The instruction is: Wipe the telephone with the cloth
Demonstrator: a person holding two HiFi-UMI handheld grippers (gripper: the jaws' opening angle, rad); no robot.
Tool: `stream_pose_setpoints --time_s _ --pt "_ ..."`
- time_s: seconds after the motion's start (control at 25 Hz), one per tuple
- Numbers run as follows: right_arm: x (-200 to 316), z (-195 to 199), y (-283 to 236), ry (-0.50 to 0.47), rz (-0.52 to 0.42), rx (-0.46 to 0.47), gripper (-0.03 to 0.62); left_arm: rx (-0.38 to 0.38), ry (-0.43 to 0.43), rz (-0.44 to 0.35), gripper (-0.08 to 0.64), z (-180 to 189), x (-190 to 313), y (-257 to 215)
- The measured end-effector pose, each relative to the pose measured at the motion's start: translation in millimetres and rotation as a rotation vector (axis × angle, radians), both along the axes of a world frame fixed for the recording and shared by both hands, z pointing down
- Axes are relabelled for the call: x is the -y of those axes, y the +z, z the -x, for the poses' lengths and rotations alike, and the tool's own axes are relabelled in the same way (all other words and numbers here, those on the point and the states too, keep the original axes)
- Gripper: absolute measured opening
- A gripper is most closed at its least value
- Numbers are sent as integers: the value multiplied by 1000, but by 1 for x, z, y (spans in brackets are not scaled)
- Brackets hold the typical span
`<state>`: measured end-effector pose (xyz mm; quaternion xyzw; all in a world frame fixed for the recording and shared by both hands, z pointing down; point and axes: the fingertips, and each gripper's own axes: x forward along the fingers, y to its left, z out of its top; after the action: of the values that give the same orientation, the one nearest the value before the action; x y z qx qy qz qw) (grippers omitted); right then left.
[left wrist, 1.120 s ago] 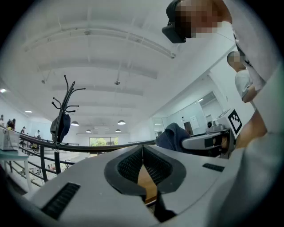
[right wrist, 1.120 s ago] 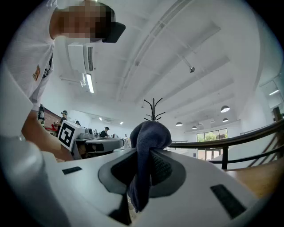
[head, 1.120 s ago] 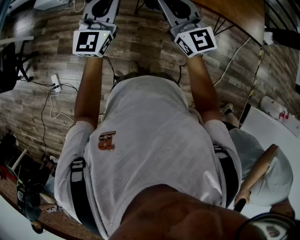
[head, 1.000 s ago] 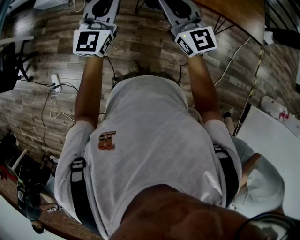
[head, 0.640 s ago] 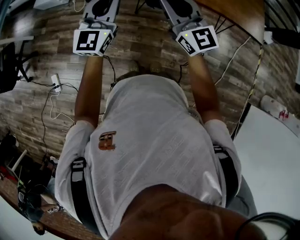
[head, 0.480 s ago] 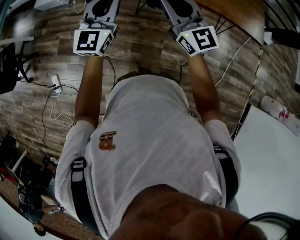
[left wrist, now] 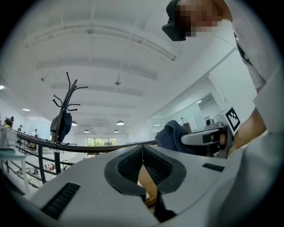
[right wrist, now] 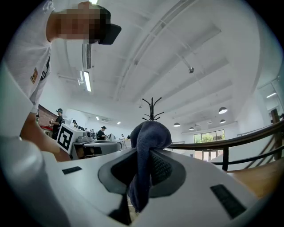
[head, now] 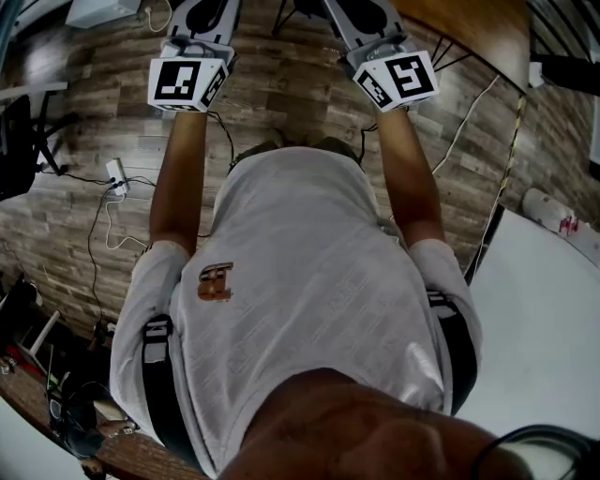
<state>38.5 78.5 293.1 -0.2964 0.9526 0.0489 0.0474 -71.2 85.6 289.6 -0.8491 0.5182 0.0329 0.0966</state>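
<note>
No longer in the lower right corner of the head view: the capped head of a second person, there a second ago beside the white tabletop. Floor planks and power strip slid a little down the frame, as when walking. Left hand-held gripper clenched shut on nothing, ribbed pads meeting edge to edge. Right hand-held gripper clamped on a dark blue cloth, bunched above the jaws and trailing below them. Both held out in front on outstretched arms, roughly level, side by side but apart. Probably just carrying the cloth toward the work place, with the empty gripper kept free to steady something. No telephone in any view, so wiping likely not begun. Beneath the arms only wooden floor, with loose cables off to the left. White tabletop edge close at the right, a brown wooden surface at upper right. Farther ahead in the gripper views, a dark railing and a coat stand. Open room straight ahead; care likely needed near the cables and the tabletop edge.
</note>
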Motion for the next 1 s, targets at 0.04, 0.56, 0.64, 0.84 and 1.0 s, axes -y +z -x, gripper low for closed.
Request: stream_pose_setpoints --time_s 0.04,0.56,0.64,0.84,1.0 --pt "3 5 0 4 0 0 72 1 4 -2 19 5 4 1" --pt "28 36 19 67 35 -10 72 -6 56 12 19 43 32 16" --pt "37 39 21 69 39 -12 72 0 60 17 20 45 41 18" --pt "62 45 24 64 45 -21 72 12 59 25 19 50 67 22" --pt "82 49 25 55 51 -19 72 24 49 30 20 52 86 23"
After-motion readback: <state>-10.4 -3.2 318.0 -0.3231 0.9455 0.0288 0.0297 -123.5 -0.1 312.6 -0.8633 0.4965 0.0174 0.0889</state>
